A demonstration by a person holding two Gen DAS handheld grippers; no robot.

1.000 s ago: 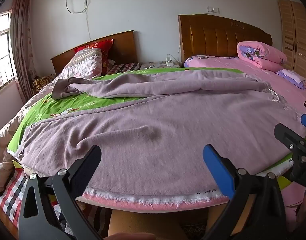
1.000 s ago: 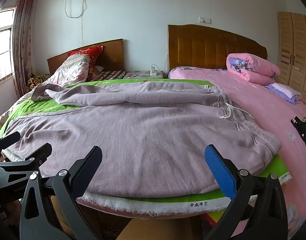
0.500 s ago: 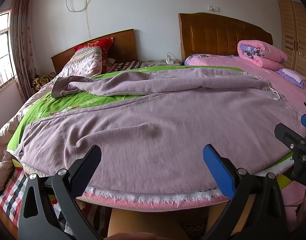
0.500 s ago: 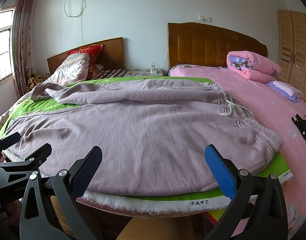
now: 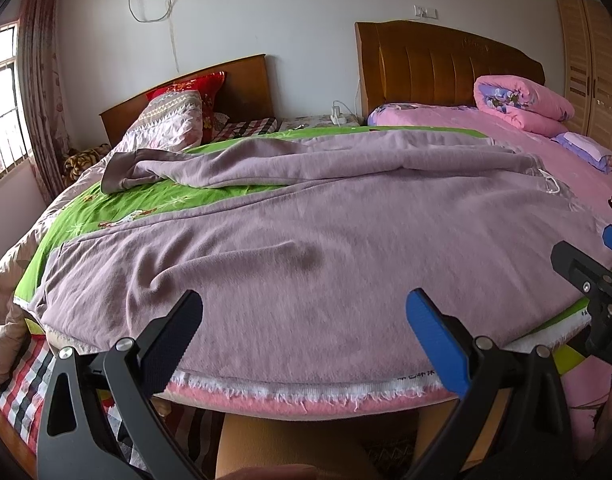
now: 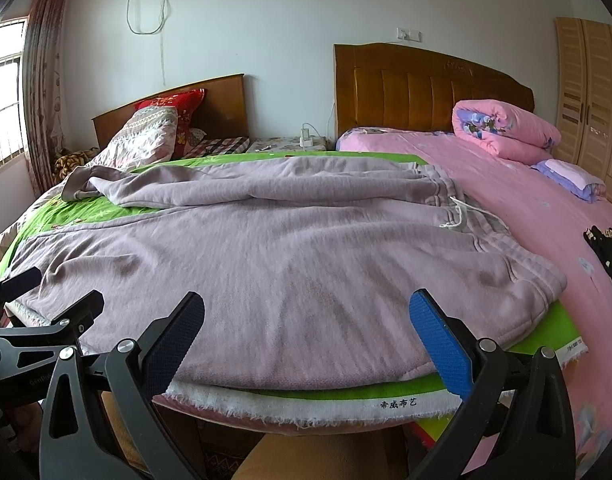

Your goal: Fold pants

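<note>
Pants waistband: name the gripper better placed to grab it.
Right. The right gripper, open, faces the pants near the waistband and drawstring; the left gripper fronts the leg end.

Two beds side by side: pink bed (image 6: pixel 518 208) on the right, bed with striped sheet (image 5: pixel 22 392) on the left. Across both, a green cloth (image 5: pixel 106 208); flat on it, mauve pants (image 6: pixel 290 264). Near the headboard, a rolled pink quilt (image 6: pixel 506 130).
</note>
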